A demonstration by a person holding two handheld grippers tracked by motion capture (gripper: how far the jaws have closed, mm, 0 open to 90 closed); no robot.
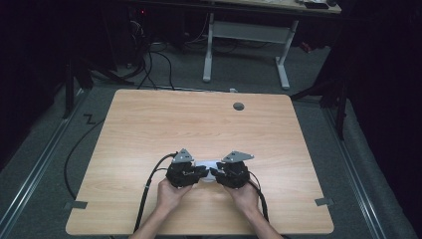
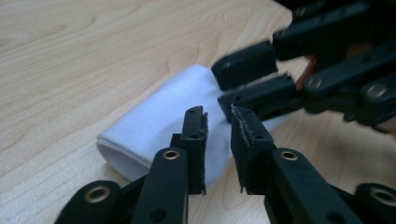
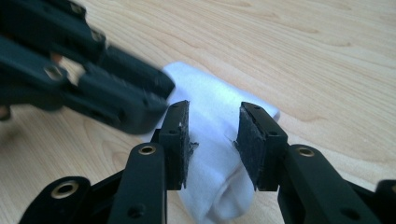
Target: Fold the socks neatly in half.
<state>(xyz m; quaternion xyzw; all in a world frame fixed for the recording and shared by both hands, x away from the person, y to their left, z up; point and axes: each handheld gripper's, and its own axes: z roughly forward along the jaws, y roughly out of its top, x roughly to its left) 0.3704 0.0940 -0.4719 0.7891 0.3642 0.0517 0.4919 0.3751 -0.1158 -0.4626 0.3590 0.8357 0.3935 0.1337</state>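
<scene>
cloth: white folded cloth (image 1: pixel 206 164) on the table (image 1: pixel 149 129), near edge, between my grippers | left gripper (image 2: pixel 218 122): jaws slightly apart, empty | right gripper (image 3: pixel 212 135): jaws apart, straddling cloth, not pinching | tip: I'd pinch just the top layer.

You have nothing to read here: no lettering, label, brand mark, number or sign is legible on any surface in these views.
</scene>
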